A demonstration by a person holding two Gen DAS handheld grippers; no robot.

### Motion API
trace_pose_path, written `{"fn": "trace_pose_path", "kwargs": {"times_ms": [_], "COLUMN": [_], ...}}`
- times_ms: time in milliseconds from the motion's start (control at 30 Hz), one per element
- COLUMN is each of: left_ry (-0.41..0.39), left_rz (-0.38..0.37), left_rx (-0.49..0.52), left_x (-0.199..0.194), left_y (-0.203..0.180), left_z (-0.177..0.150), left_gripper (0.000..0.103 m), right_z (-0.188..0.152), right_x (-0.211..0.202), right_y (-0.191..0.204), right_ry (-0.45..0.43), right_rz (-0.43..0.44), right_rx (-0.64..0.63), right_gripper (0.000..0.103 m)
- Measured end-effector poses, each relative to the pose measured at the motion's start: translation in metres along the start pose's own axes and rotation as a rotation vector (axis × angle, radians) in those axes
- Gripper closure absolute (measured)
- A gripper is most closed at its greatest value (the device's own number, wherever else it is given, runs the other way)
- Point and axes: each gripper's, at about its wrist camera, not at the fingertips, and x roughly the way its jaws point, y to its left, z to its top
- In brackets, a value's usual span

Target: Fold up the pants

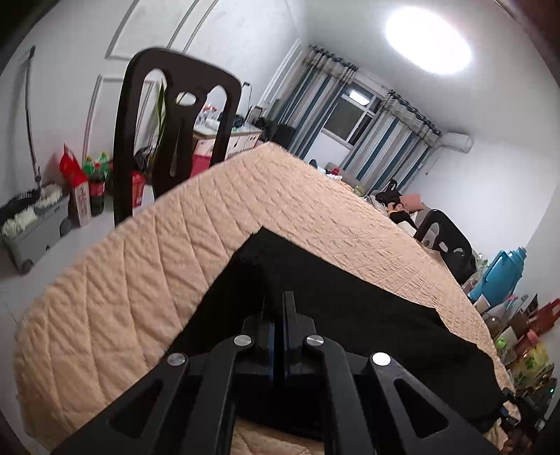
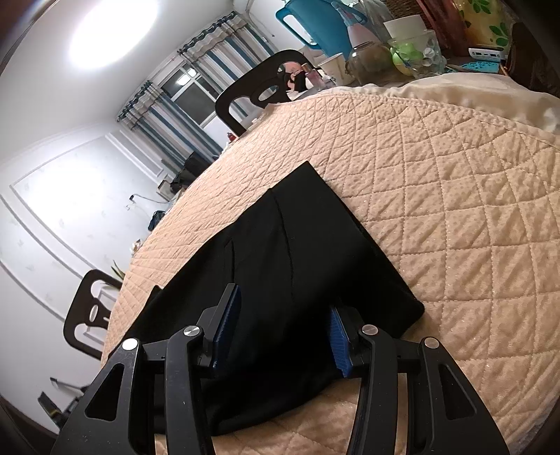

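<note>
Lying flat | black pants [image 2: 297,245] | folded, neat straight edges

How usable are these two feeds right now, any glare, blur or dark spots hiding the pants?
Left wrist view: round ceiling light blown out white, black pants a detail-less dark mass, edges softly blurred. Right wrist view: same lamp glare, sharper, seams readable on the pants; fisheye bends the beige quilted cover.

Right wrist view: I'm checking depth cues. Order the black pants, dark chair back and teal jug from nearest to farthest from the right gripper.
1. black pants, between the right gripper's fingers.
2. dark chair back, across the quilt.
3. teal jug, beyond, top edge.
</note>
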Motion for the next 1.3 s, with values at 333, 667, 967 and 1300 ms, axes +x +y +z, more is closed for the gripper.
{"fn": "trace_pose_path", "kwargs": {"times_ms": [333, 667, 967, 1300], "left_ry": [0.000, -0.045, 0.097, -0.023], "left_rz": [-0.008, 0.004, 0.130, 0.103], "left_rx": [0.020, 0.069, -0.010, 0.058], "left_x": [0.001, -0.029, -0.001, -0.020], "left_y": [-0.008, -0.021, 0.001, -0.015], "left_z": [0.014, 0.013, 0.011, 0.023], "left_gripper": [0.098, 0.099, 0.094, 0.074], "right_z": [0.006, 0.007, 0.000, 0.004], "right_x": [0.003, -0.041, -0.025, -0.053], "right_y": [-0.007, 0.003, -0.017, 0.018], "right_ry": [-0.023, -0.057, 0.016, -0.164], "right_rz": [-0.044, -0.017, -0.048, -0.160], "right_rx": [0.013, -0.020, 0.041, -0.193], "right_gripper": [0.084, 0.092, 0.086, 0.079]}}
